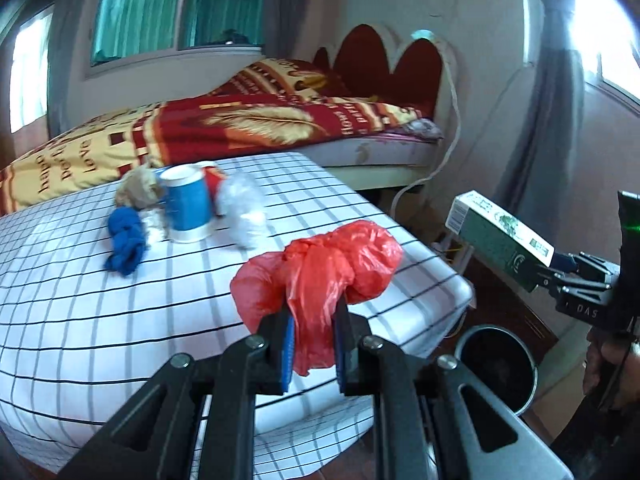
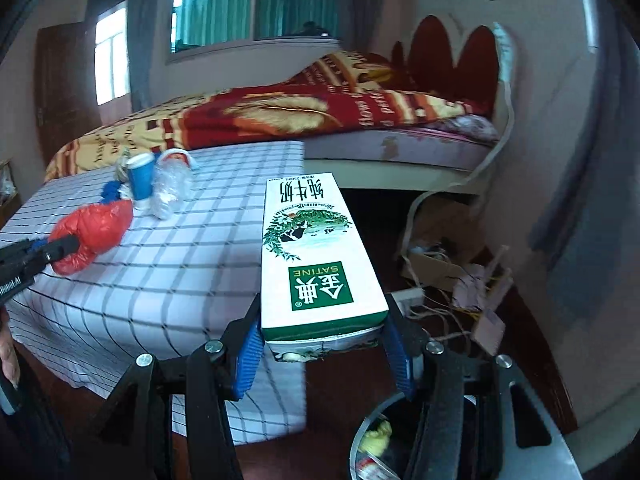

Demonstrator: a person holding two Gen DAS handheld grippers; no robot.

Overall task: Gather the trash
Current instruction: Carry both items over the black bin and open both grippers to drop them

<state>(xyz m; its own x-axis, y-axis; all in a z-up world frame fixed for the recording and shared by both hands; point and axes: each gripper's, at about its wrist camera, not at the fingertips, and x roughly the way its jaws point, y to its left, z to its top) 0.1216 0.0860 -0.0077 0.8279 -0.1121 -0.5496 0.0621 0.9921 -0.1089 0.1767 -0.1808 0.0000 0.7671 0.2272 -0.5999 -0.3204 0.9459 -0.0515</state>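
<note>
**poster1:** Red plastic bag [image 1: 320, 276] is pinched tight between the left gripper [image 1: 314, 344] fingers, hanging crumpled above the near edge of the checked tablecloth [image 1: 120, 320]. So that one's grabbed.

**poster2:** Yep, and the right gripper [image 2: 324, 350] has its blue pads clamped on the bottom end of a milk carton [image 2: 316, 256], sticking out forward, off the table's corner. The trash bin [image 2: 360, 440] sits on the floor right under it, some yellow scrap already inside.

**poster1:** Further back on the cloth there's still a pile: blue rag [image 1: 126, 244], blue paper cup [image 1: 186, 204] standing upright, squashed clear bottle [image 1: 244, 208] just beside it, some brownish wad [image 1: 138, 188] behind.

**poster2:** Beyond that, the bed [image 1: 248, 128] with the red and yellow blanket, then the window [image 1: 180, 4].
</note>
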